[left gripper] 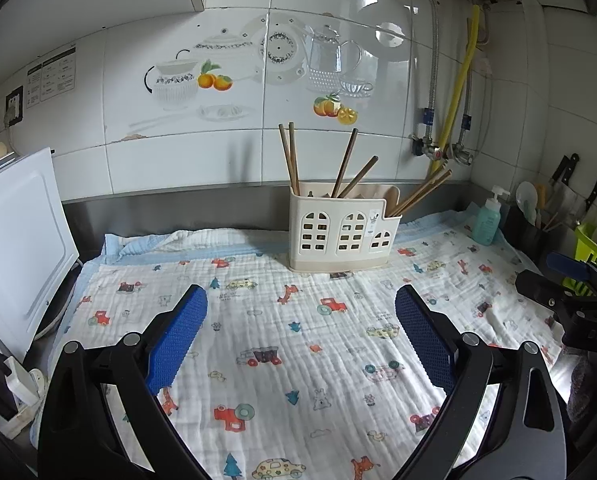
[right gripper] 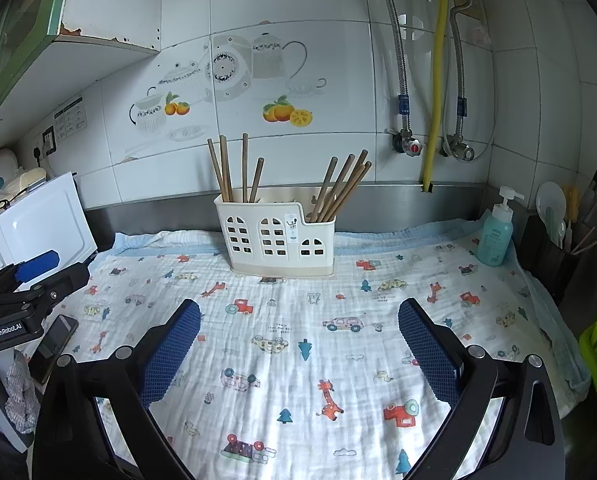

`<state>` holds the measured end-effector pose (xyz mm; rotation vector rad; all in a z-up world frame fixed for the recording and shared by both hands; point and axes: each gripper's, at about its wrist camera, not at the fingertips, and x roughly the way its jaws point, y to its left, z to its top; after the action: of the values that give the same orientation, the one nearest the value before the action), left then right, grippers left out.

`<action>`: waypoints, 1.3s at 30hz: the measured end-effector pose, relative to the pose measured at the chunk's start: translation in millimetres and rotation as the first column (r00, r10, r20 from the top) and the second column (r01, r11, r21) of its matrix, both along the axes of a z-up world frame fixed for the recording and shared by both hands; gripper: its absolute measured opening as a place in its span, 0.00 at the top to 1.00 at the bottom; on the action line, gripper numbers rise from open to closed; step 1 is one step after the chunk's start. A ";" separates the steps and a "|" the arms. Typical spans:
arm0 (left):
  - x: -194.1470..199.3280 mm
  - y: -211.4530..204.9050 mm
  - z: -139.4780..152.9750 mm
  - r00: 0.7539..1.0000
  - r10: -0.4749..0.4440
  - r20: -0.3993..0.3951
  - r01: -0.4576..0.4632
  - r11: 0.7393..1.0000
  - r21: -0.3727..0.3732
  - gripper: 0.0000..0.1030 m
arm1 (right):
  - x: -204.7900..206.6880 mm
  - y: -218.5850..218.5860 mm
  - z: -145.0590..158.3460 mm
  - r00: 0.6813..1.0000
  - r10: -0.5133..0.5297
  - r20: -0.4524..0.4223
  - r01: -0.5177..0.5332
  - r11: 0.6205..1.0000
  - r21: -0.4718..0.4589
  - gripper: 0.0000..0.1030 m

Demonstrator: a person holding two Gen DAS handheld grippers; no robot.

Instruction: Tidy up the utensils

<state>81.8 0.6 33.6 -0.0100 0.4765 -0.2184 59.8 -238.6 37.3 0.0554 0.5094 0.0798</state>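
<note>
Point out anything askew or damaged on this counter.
Chopsticks lean at mixed angles in the holder, not upright. The cloth is bunched at its back left edge. The cabinet underside looks rust-chipped.

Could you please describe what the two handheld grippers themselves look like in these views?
Both match: the left gripper and right gripper have glossy black plastic linkage arms with round silver pivot pins, each ending in a blue pad with a fine mesh texture. Seen from the right wrist, the left gripper's body bears white "GenRobot.AI" lettering. No cables or sleeves show.
</note>
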 end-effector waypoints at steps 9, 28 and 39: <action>-0.6 -1.8 -0.3 1.000 -0.008 0.002 0.008 1.000 0.004 0.09 | 1.1 0.4 -2.3 1.000 0.005 -0.004 -0.005 1.000 0.001 0.07; -1.0 -5.5 -2.6 1.000 -0.021 0.000 0.021 1.000 0.002 0.08 | 1.8 -0.2 -4.6 1.000 0.003 -0.011 -0.003 1.000 -0.001 0.07; -0.1 -6.2 -5.1 1.000 -0.029 -0.005 0.029 1.000 0.001 0.09 | 1.7 0.3 -4.8 1.000 0.006 -0.013 -0.006 1.000 0.001 0.07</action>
<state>81.8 -5.6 28.6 -0.0027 0.4824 -0.2467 61.5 -238.3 32.6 0.0553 0.5224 0.0852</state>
